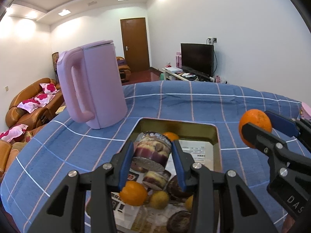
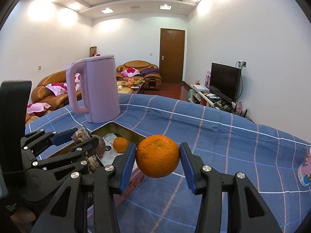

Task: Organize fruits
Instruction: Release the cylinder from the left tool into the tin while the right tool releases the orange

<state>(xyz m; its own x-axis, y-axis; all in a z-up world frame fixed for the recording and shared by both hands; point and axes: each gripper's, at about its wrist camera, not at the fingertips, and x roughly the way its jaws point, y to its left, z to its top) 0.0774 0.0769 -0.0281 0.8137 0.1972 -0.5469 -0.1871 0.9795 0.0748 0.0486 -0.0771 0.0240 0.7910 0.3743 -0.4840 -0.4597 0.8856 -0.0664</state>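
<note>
While the sorting is only partly done, the right gripper (image 2: 157, 160) clamps a round, dimpled orange (image 2: 157, 156) between its blue pads, held off the blue checked cloth (image 2: 223, 136) and just beside the gold rectangular metal tin (image 1: 216, 136). The left gripper (image 1: 153, 151) pinches a printed cylindrical snack packet (image 1: 152, 149) above that tin. Several small oranges (image 1: 133, 193) lie in the tin among more packets, one at its far end (image 2: 120, 144), so fruit and snacks appear yet to be separated. Beyond stands a pink plastic kettle (image 1: 93, 85).
</note>
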